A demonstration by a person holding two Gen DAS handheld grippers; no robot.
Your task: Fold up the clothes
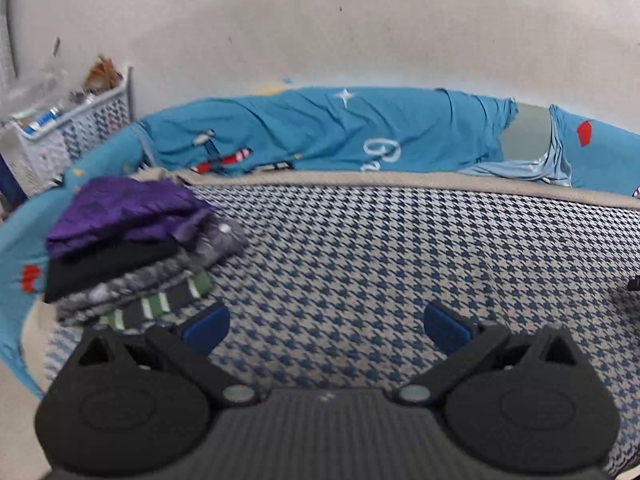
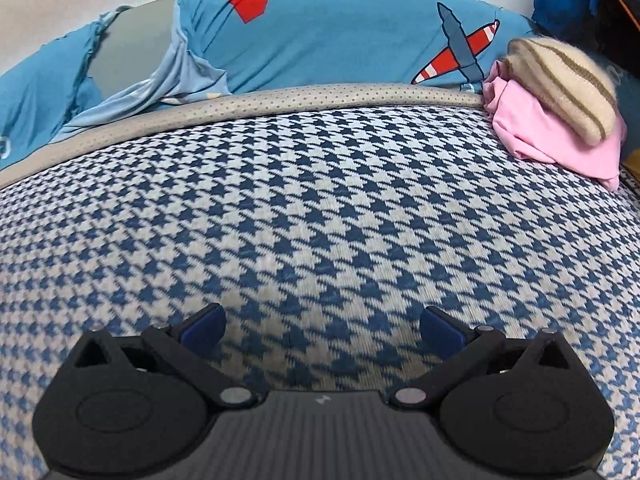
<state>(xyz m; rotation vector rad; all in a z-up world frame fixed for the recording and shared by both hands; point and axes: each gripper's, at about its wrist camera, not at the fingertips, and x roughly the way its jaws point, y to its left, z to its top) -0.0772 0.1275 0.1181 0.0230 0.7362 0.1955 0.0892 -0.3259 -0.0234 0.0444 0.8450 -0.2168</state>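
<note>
Folded clothes stack: located at 10 o'clock in the left wrist view, resting on the houndstooth cover. Top layer purple, then black, grey patterned, green-striped at the bottom.

Unfolded clothes: pink garment with a cream striped knit on top, at 2 o'clock in the right wrist view, at the cover's far edge.

Left gripper: jaws spread wide, empty, just beside the stack.

Right gripper: jaws spread wide, empty, above bare cover.

Blue printed bedsheet lies beyond at 12 o'clock; white basket at 10 o'clock.
</note>
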